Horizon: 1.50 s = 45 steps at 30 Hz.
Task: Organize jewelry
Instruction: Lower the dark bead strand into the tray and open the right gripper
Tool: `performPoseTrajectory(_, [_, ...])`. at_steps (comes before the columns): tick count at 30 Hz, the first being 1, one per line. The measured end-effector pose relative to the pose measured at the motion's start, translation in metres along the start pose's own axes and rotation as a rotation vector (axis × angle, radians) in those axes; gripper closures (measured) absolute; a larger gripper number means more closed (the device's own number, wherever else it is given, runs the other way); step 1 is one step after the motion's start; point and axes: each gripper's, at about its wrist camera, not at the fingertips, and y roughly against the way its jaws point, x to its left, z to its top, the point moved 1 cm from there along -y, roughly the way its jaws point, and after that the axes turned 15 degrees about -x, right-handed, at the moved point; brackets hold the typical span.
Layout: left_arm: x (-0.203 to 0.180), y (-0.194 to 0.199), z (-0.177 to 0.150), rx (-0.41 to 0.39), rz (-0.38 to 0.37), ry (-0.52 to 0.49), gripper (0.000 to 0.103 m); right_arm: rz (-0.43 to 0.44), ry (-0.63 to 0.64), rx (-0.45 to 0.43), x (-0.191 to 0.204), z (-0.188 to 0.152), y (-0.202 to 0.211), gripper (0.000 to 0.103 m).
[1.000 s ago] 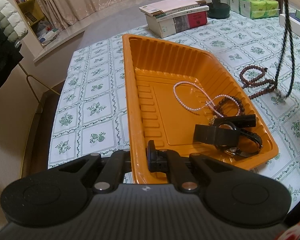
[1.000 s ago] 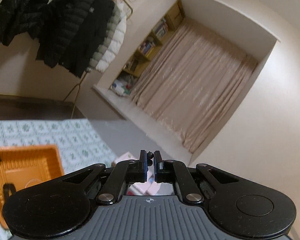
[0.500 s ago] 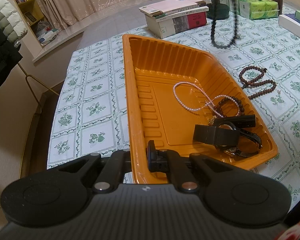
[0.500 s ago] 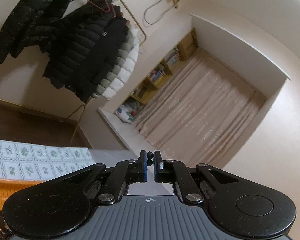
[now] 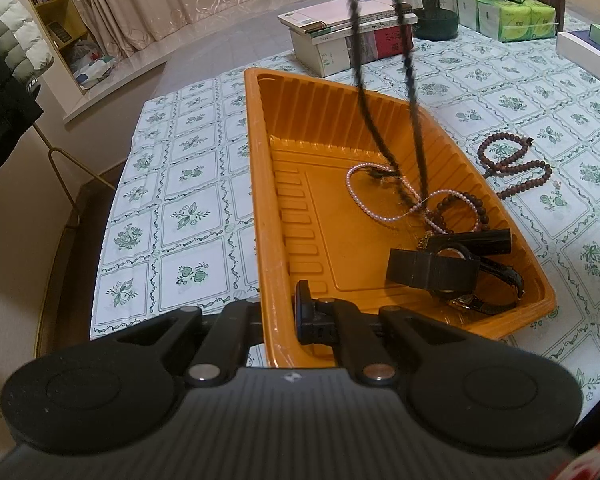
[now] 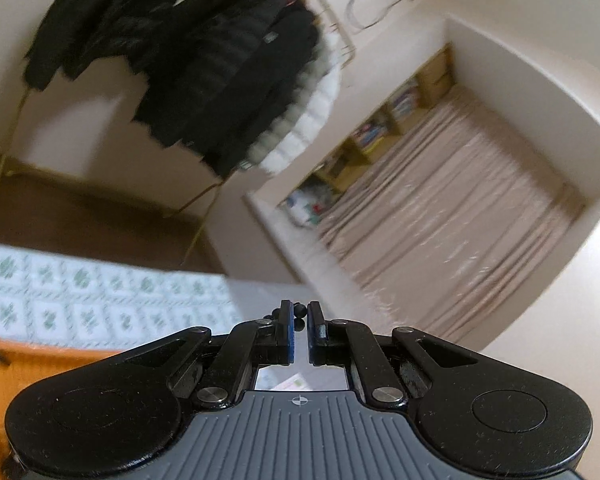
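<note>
Your right hand-held gripper [image 6: 299, 330], clamped on the dark necklace [image 5: 384, 148], has swung it over the tray [image 5: 276, 208]; its end now touches down at 12 o'clock.

Your left hand-held gripper [image 5: 278, 312] stays clamped on the tray's near wall.

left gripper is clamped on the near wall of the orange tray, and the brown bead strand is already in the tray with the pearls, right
Not quite. The left wrist view shows the left gripper clamped on the near wall of the orange tray, but the brown bead strand lies on the tablecloth outside the tray, to its right. The pearl necklace is inside.
</note>
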Motion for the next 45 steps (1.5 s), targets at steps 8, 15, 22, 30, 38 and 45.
performPoseTrajectory(8, [0.001,-0.001,-0.001,-0.001,0.0,0.005,0.099,0.121,-0.02,0.073,0.048,-0.035,-0.033,0.097])
performPoseTrajectory(15, [0.002,0.0,-0.002,-0.002,-0.002,0.009,0.099,0.181,-0.04,0.126,0.073,-0.056,-0.047,0.097])
performPoseTrajectory(22, [0.002,0.0,-0.002,-0.002,-0.002,0.009,0.099,0.24,-0.043,0.174,0.092,-0.072,-0.054,0.097])
performPoseTrajectory(30, [0.002,0.0,-0.002,-0.001,-0.002,0.01,0.099,0.253,-0.059,0.221,0.101,-0.089,-0.065,0.097])
performPoseTrajectory(38, [0.001,0.0,-0.002,-0.001,-0.003,0.011,0.099,0.275,-0.07,0.252,0.109,-0.103,-0.071,0.097])
performPoseTrajectory(45, [0.002,0.0,-0.003,-0.001,-0.003,0.013,0.099,0.304,-0.104,0.279,0.112,-0.11,-0.075,0.097])
